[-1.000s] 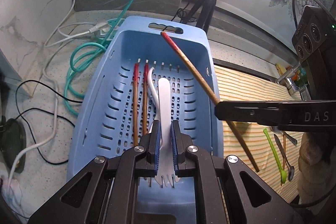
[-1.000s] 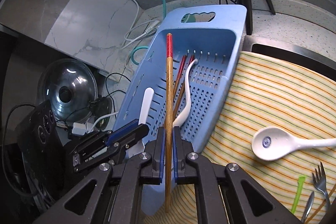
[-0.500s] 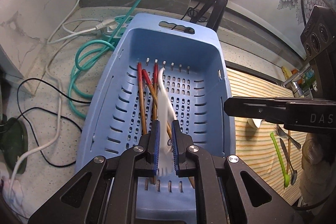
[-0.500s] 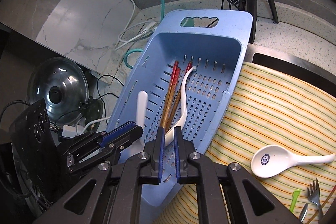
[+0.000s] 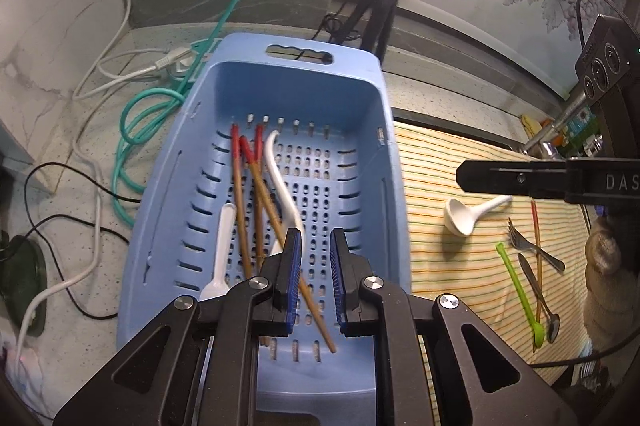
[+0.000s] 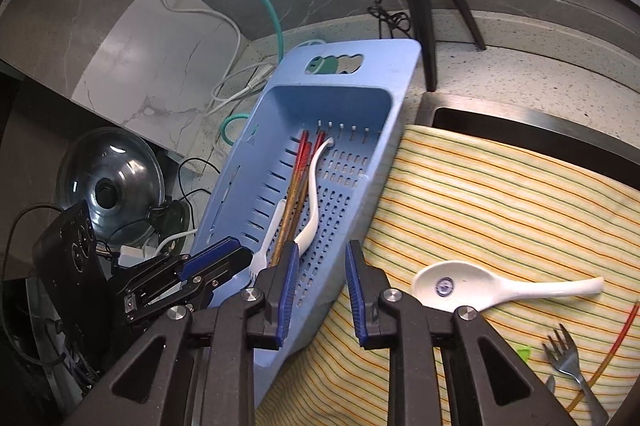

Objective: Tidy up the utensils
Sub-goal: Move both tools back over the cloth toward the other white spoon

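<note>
Hovering low in the frame over the blue slotted basket (image 5: 372, 130), left gripper (image 5: 314, 278) parted, holding nothing. Right gripper (image 6: 322, 290) also wide apart and empty at bottom centre. Inside the basket: 3 red-tipped chopsticks (image 5: 258, 194), white plastic fork (image 5: 222, 250), white soup spoon (image 5: 280, 178). Right of it, on the striped cloth (image 6: 500, 194): ceramic spoon (image 6: 480, 286), metal fork (image 6: 568, 358).

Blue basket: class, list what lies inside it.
Inside the blue basket: three red-tipped chopsticks, a white ceramic spoon and a white plastic fork. The left hand-held gripper hides the near end.
</note>
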